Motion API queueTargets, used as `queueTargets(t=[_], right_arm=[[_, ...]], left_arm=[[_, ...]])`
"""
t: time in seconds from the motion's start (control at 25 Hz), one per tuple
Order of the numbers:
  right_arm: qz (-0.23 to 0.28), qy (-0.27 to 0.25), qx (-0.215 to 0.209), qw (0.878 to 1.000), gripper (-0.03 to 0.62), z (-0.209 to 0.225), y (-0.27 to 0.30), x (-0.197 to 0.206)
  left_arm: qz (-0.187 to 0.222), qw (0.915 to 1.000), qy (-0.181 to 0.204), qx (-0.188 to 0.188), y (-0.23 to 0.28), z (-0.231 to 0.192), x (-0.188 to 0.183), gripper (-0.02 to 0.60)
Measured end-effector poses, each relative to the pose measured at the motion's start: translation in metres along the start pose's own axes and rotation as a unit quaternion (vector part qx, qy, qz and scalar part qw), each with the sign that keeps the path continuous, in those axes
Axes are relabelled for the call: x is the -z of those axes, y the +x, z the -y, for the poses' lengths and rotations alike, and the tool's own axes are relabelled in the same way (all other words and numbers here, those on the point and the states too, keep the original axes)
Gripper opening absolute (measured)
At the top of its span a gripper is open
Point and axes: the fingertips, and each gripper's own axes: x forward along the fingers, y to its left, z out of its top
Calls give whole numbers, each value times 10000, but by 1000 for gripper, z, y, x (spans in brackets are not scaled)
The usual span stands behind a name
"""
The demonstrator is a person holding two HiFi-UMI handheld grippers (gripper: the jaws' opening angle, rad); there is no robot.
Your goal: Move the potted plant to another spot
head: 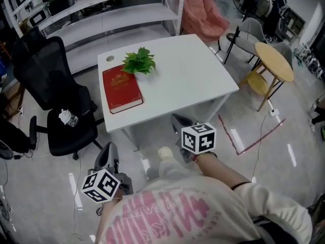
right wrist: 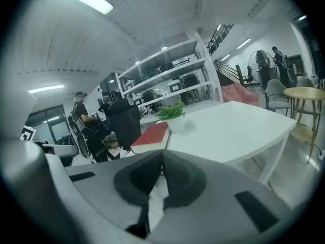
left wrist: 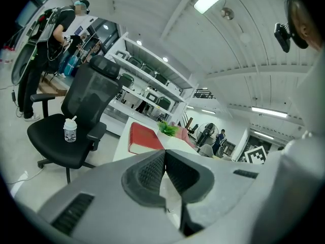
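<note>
Tongs are pressed together and empty on both sides, left tongs (left wrist: pixel 165 154) and right tongs (right wrist: pixel 161 155). The small green leafy potted plant (head: pixel 138 63) stands on the white square worktop (head: pixel 195 80), just beside the thick red book (head: pixel 122 89), at its 1 o'clock.

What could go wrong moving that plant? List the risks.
1. The right tool is shut; unless opened, it may knock the potted plant over.
2. The red book lies close beside the plant; the tool could catch it.
3. Leaves hide the pot from above, so they may get crushed.
</note>
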Motion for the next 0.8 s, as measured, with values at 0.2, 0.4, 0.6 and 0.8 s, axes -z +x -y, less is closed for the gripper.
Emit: queueTargets(t=[0.2,0.4,0.6,0.8], right_arm=[[-48,18,55,10000,6,3,-4,5],[-105,22,100,9999,6,4,-8,11],[-93,32,116,9999,6,2,-10,13],[-77,39,100,9999,6,0,-12,16]], left_arm=[[-11,10000,-37,46,-3,1,2,3],[-29,9999,-100,89,-6,2,4,3],[-16,9999,-105,111,-9,2,4,3],[5,9999,-85,120,-12,0,4,3]])
